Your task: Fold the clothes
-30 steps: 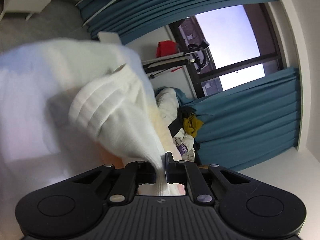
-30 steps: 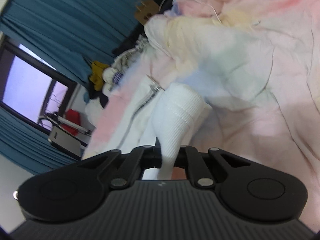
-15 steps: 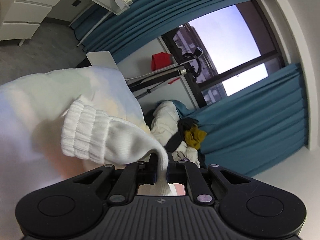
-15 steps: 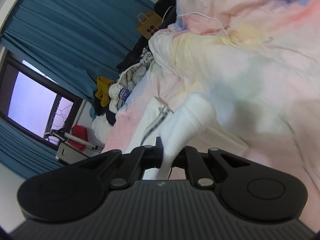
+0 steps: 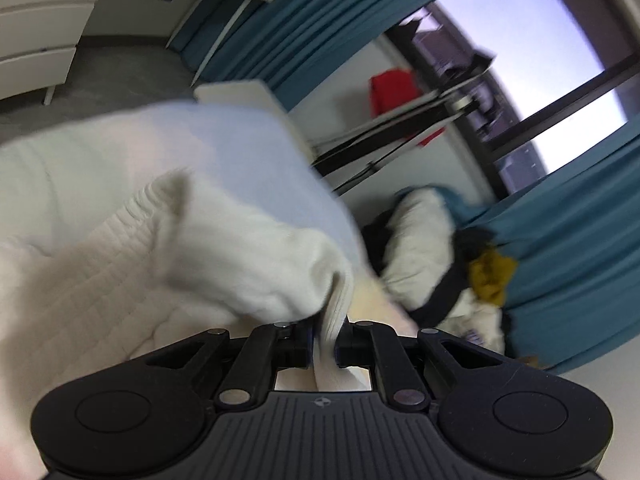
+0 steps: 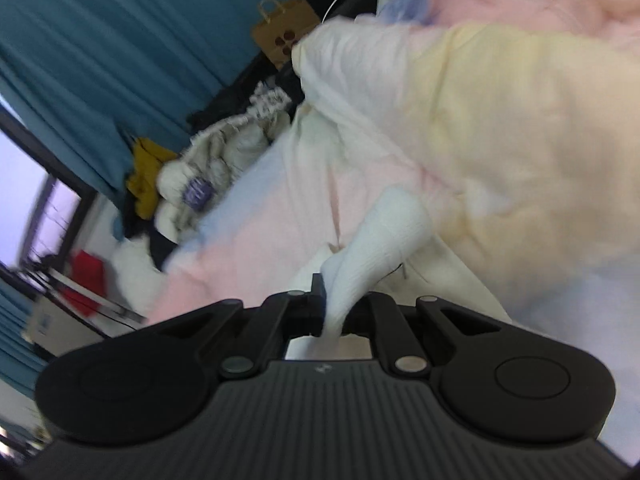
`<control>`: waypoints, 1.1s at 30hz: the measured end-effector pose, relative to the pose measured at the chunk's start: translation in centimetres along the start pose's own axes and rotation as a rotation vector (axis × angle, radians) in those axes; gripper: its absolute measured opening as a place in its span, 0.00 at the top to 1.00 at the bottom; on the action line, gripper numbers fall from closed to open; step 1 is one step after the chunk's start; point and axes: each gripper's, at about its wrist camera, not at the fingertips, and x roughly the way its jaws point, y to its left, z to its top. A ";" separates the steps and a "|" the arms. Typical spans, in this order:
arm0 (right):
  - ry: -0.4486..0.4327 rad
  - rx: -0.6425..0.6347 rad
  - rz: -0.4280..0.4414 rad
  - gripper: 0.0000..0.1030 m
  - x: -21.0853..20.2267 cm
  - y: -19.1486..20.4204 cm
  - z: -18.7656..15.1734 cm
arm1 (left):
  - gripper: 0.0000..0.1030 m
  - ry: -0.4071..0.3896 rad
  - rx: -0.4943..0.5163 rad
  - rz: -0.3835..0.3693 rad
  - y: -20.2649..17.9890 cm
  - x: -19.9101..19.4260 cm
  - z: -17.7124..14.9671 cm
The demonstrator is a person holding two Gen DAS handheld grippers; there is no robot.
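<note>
My left gripper (image 5: 325, 334) is shut on the ribbed edge of a white knitted garment (image 5: 244, 256), which bunches up just ahead of the fingers and trails down to the left. My right gripper (image 6: 334, 312) is shut on another ribbed part of the same white garment (image 6: 384, 232), a cuff-like end that sticks up ahead of the fingers. Both views are blurred. The garment lies over a bed with a pastel pink, yellow and blue duvet (image 6: 500, 128).
A pile of clothes (image 5: 448, 264) lies beyond the bed by teal curtains (image 5: 580, 260); the pile also shows in the right wrist view (image 6: 208, 168). A brown paper bag (image 6: 282, 32) stands behind the bed. A rack with a red item (image 5: 390, 88) stands by the window. White drawers (image 5: 36, 52) are at far left.
Both grippers have stayed shut on the white garment. The left view has swung down, with more garment bunched in front. The right gripper has shifted over the duvet, and the cuff has leaned right.
</note>
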 end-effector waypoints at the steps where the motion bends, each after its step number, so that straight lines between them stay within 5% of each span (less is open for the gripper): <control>1: 0.009 -0.021 -0.016 0.94 1.6 0.1 -0.3 | 0.90 0.015 0.008 0.017 0.5 1.8 0.0; 6: -0.018 -0.051 -0.023 0.89 3.9 0.0 -2.0 | 0.84 0.067 0.018 -0.004 2.6 4.5 0.2; 8: -0.012 -0.045 -0.018 0.85 3.2 0.0 -2.0 | 0.74 0.073 0.028 -0.049 2.8 3.2 0.2; 11: -0.008 -0.024 -0.008 0.62 1.0 0.0 -2.1 | 0.52 0.082 0.043 -0.115 3.2 1.1 0.2; 13: -0.044 -0.024 0.036 0.35 -1.5 0.4 -2.9 | 0.40 0.072 0.055 -0.155 3.5 -1.2 -0.3; 16: -0.097 0.015 0.100 0.28 -5.4 0.4 -4.8 | 0.34 0.055 0.046 -0.186 5.1 -6.1 -2.4; 20: -0.143 0.193 0.186 0.27 -9.9 -1.0 -9.1 | 0.27 0.058 -0.016 -0.190 9.2 -11.5 -6.1; 25: -0.079 0.511 0.162 0.28 -11.1 -4.2 -15.5 | 0.27 0.118 -0.174 -0.194 15.6 -14.8 -10.6; 33: -0.006 0.614 0.244 0.28 -6.3 -7.0 -17.0 | 0.25 0.084 -0.271 -0.185 17.1 -10.0 -10.1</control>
